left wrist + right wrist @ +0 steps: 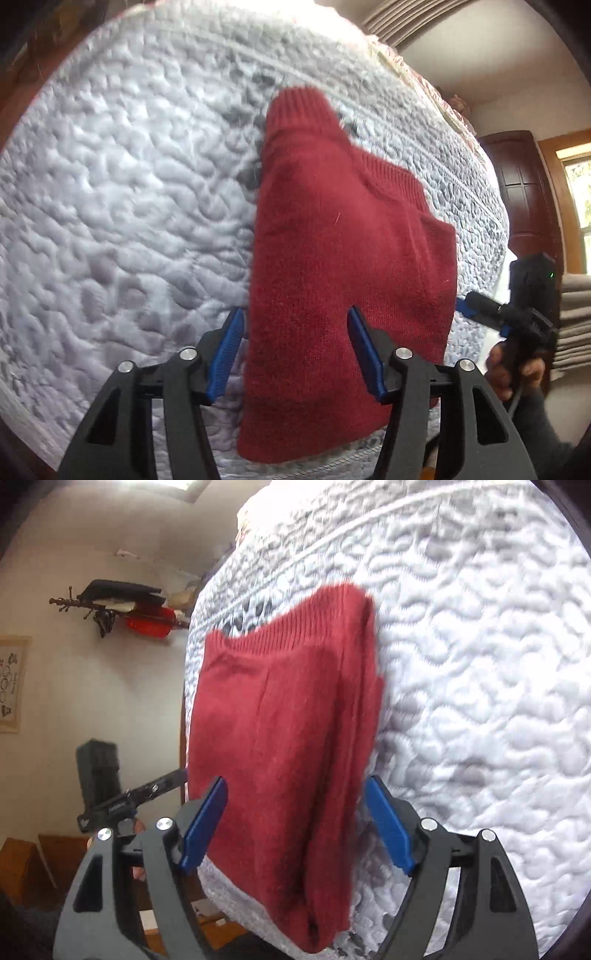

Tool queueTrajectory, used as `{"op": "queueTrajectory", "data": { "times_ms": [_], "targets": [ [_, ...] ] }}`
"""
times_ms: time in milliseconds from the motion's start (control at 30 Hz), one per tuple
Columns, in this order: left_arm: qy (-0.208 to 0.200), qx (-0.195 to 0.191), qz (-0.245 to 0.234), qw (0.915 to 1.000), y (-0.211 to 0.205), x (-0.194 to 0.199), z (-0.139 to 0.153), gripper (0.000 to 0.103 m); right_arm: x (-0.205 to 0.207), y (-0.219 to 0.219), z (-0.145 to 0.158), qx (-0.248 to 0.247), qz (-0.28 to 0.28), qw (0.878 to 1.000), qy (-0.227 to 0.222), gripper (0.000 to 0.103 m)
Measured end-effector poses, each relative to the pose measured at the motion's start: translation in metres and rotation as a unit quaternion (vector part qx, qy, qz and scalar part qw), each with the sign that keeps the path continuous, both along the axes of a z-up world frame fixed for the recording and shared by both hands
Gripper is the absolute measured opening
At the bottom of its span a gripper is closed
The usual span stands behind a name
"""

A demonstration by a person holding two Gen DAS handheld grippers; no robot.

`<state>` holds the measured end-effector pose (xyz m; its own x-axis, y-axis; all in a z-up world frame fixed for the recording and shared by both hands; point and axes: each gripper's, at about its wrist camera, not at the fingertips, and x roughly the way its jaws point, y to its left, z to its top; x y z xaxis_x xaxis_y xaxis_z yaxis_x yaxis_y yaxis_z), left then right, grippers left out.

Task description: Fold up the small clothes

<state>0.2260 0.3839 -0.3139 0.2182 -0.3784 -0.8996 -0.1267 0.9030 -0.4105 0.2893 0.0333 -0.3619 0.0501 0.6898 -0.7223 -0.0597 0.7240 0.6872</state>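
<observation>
Sweater (343,258), one red knitted piece, is seen folded on a white quilted bed cover (129,184), framed by the spread, empty blue fingers of the left gripper (295,354) and right gripper (295,827). Beige walls (92,590) are seen beyond.

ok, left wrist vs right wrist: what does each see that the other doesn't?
Left wrist only: a dark wooden door, a window and the hand holding the right gripper.
Right wrist only: a wall rack with dark and red items, and a framed picture.
Both: the folded red sweater on the white quilted mattress, each gripper's blue fingers spread open.
</observation>
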Motion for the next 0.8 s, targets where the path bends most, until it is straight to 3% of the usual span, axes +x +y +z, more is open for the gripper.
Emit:
{"op": "queueTrajectory", "data": {
  "times_ms": [33,100,133,200,333,433,500,667,733,800],
  "targets": [
    [-0.027,0.019,-0.006,0.9994,-0.004,-0.004,0.017,0.062,0.009,-0.004,0.008,-0.009,-0.004,1.0,-0.02,0.074],
    [-0.071,0.017,-0.023,0.997,-0.01,-0.011,0.041,0.062,0.027,0.001,0.012,-0.014,0.009,0.999,-0.032,0.045],
    [-0.085,0.007,-0.033,0.9958,-0.019,-0.017,0.048,0.062,0.034,0.005,0.01,-0.018,0.019,0.999,-0.032,0.039],
    [-0.092,-0.017,-0.057,0.994,-0.044,-0.029,0.049,0.062,0.055,0.015,-0.005,-0.045,0.046,0.998,-0.027,0.009],
    [-0.042,-0.034,-0.103,0.9932,-0.09,-0.046,0.005,0.06,0.072,0.03,-0.034,-0.093,0.064,0.993,-0.026,0.007],
    [-0.013,-0.034,-0.114,0.9928,-0.103,-0.056,-0.023,0.06,0.059,0.006,-0.045,-0.085,0.053,0.995,-0.021,0.012],
    [-0.009,-0.043,-0.116,0.9923,-0.107,-0.061,-0.019,0.06,0.051,-0.004,-0.027,-0.069,0.044,0.996,-0.031,0.021],
    [-0.058,-0.051,-0.106,0.9914,-0.096,-0.06,0.028,0.066,0.011,0.007,0.029,-0.034,0.054,0.996,-0.061,0.021],
    [-0.083,-0.038,-0.079,0.9927,-0.079,-0.054,0.035,0.076,-0.012,0.032,0.027,-0.036,0.1,0.993,-0.057,0.021],
    [-0.071,-0.029,-0.057,0.9954,-0.064,-0.042,0.027,0.076,-0.027,0.049,0.007,-0.057,0.132,0.989,-0.039,0.021]
  ]
}}
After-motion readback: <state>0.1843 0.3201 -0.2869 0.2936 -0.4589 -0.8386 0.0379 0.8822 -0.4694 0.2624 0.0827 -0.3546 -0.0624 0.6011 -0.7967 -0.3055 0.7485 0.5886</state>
